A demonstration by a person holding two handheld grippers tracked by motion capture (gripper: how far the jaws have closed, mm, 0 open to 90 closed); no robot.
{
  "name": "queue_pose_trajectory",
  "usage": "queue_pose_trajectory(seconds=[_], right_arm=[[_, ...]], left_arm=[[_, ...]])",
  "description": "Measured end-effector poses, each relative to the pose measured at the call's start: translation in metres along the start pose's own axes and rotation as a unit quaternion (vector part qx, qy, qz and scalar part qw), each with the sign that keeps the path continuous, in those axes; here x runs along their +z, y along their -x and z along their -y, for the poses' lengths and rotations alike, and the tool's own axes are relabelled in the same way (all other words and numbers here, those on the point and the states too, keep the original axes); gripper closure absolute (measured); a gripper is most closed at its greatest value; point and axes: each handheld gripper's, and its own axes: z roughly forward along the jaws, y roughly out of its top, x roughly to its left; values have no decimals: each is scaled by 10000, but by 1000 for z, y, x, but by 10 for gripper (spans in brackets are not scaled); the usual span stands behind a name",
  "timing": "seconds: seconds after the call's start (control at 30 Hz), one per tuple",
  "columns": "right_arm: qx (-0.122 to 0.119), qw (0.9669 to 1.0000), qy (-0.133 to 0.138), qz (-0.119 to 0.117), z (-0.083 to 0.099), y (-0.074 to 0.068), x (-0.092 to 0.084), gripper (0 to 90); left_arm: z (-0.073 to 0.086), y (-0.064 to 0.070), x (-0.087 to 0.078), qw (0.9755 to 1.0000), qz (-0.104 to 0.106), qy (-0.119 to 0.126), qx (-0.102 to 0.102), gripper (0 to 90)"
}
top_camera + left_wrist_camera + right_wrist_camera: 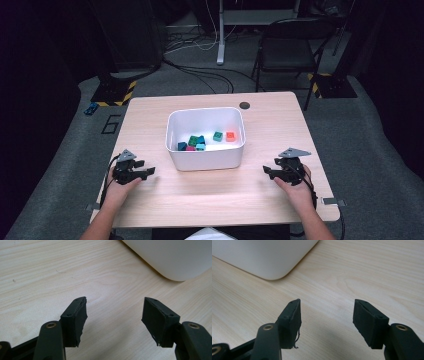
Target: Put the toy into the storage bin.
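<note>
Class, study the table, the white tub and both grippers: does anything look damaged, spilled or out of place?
Nothing is spilled: the small blocks all lie inside the white tub. One oddity: the pads of the right gripper and those of the left gripper look ragged at their edges, with a loose thread hanging from one.

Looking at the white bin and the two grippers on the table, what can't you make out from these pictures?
- Bin contents, high view: blocks too small to count or shape; near wall hides the floor behind it.
- Both gripper views: bin cut off by the top edge, inside unseen.
- Left gripper and right gripper, high view: jaws too small to judge contact with the table.
</note>
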Motion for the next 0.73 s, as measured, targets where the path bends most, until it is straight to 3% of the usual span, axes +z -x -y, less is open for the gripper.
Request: queue_pose_trajectory(seconds=[0.37, 0.53, 0.63, 0.73], right_arm=[[209, 9997, -53, 130, 6, 3, 5, 361], [199, 9996, -42, 218, 9, 3, 2, 351], [293, 9993, -106, 229, 12, 4, -1, 336], [402, 9987, -4, 311, 16, 7, -10, 321]], left_arm=[[0, -2, 8, 9998, -23, -202, 70, 327], [-1, -2, 7, 9999, -7, -117, -82, 308], [-3, -2, 6, 9998, 60, -112, -137, 296], [-7, -1, 6, 9998, 44, -117, -146, 277]])
